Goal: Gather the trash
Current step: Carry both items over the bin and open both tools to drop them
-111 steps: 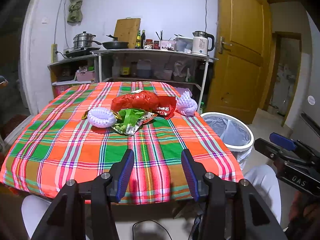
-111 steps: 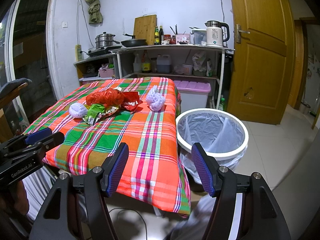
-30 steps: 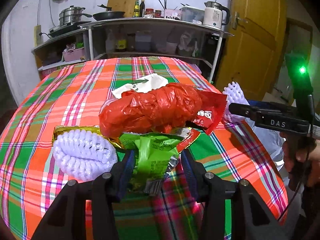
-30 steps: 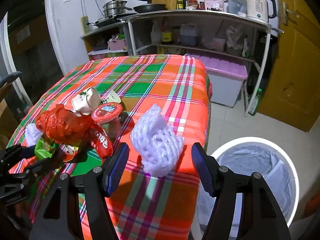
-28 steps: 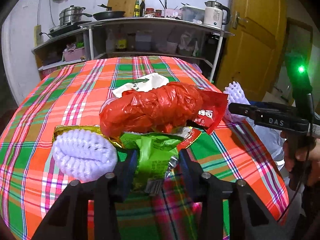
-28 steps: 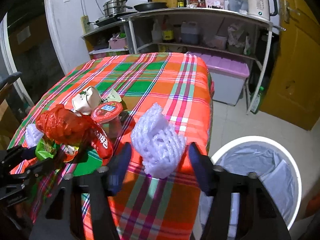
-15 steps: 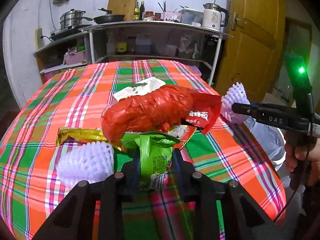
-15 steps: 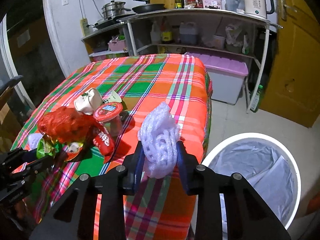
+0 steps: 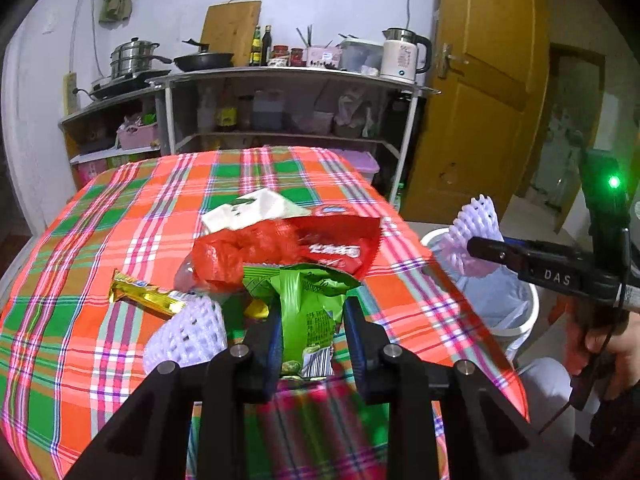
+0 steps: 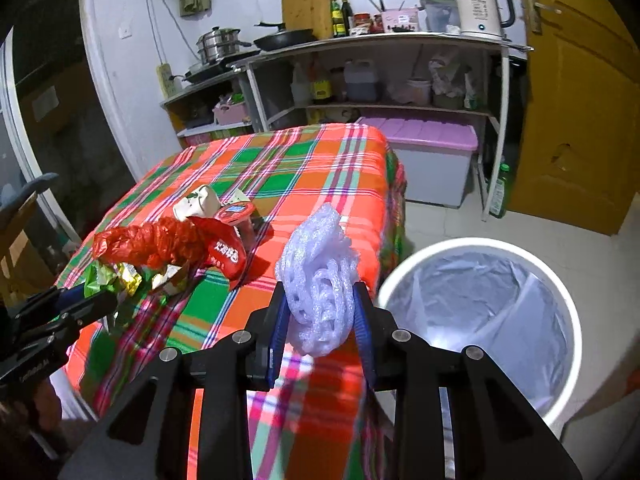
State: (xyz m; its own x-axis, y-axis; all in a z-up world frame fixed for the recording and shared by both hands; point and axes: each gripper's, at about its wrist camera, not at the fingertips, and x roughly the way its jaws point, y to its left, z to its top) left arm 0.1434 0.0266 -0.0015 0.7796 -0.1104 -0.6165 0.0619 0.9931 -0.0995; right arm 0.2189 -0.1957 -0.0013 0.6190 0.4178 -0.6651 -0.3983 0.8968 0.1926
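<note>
Our left gripper [image 9: 310, 336] has its fingers pinched on the green wrapper [image 9: 308, 304], which rises out of the trash pile on the plaid table [image 9: 80, 248] — a red bag [image 9: 248, 252] just behind, a foam net [image 9: 186, 330] at its left. Our right gripper [image 10: 320, 320] squeezes the other foam sleeve [image 10: 320, 280] at the table's edge, just beside the white bin [image 10: 480, 304].

The crumpled red plastic bag [image 9: 244, 254] lies on the plaid-clothed table [image 9: 80, 264], behind the green snack wrapper [image 9: 306, 312]. The white foam fruit net [image 9: 184, 334] sits left of that wrapper. The white round trash bin [image 10: 480, 320] stands on the floor right of the table.
</note>
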